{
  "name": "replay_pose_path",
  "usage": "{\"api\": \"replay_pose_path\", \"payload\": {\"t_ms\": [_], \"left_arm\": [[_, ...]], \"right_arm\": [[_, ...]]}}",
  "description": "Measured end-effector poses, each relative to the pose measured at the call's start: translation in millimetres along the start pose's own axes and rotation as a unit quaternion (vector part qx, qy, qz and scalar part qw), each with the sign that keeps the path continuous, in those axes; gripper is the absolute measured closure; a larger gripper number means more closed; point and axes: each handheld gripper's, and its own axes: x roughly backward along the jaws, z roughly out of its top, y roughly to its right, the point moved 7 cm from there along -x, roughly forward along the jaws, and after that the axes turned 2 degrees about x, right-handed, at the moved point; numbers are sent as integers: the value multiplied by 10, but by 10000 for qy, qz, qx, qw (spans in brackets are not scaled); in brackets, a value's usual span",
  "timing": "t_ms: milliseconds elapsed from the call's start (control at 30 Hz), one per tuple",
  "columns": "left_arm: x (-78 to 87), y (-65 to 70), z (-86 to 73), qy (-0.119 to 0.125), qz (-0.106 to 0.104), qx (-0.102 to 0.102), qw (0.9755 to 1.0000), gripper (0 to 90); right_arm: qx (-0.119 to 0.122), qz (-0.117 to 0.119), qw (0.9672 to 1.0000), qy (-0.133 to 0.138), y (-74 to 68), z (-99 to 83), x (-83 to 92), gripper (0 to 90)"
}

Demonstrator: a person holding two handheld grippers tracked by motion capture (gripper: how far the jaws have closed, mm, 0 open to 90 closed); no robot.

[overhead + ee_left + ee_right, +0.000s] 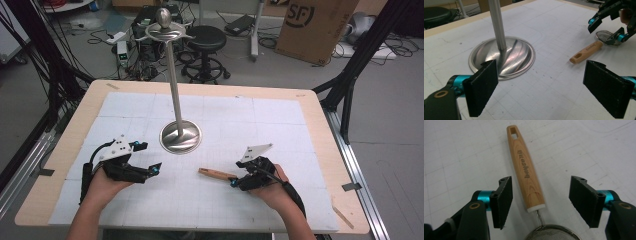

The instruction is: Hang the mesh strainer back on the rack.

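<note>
The left gripper [150, 157] rests with jaws spread and empty, near the round steel stand base [180, 136]. Right of it, the wooden-handled small mesh strainer [526, 173] lies on the white gridded mat [225, 120], between the right gripper's [541, 202] parted jaws, untouched.

A small strainer [529, 175] lies flat on the white gridded desk [461, 150]: a light wooden handle with dark lettering and a slot near its free end, joined by a thin wire to a round metal mesh bowl [552, 233] at the frame's bottom edge, handle pointing toward the upper middle
</note>
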Motion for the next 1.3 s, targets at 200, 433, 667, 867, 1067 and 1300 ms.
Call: {"api": "replay_pose_path", "payload": {"t_ms": [200,433,667,867,1067,1300], "left_arm": [[-16,0,-19,-81,24,-46,10000,136],[-11,-4,-16,-66,42,-57,10000,136],[-9,-4,-15,-65,37,-53,10000,136],[-14,0,-20,-83,41,-47,9999,138],[-22,2,-28,-120,44,-59,9999,138],[-15,-4,-25,-110,38,-59,9999,138]], "right_arm": [[60,122,9993,-341,-24,6,-65,426],[81,228,9971,-717,-54,-1,-125,563],[41,202,9960,-867,-49,-5,-159,640],[-112,182,9957,-897,-38,-1,-157,664],[-41,149,9939,-1095,-66,21,-166,619],[153,1,9895,-1439,-88,42,-162,607]]}}
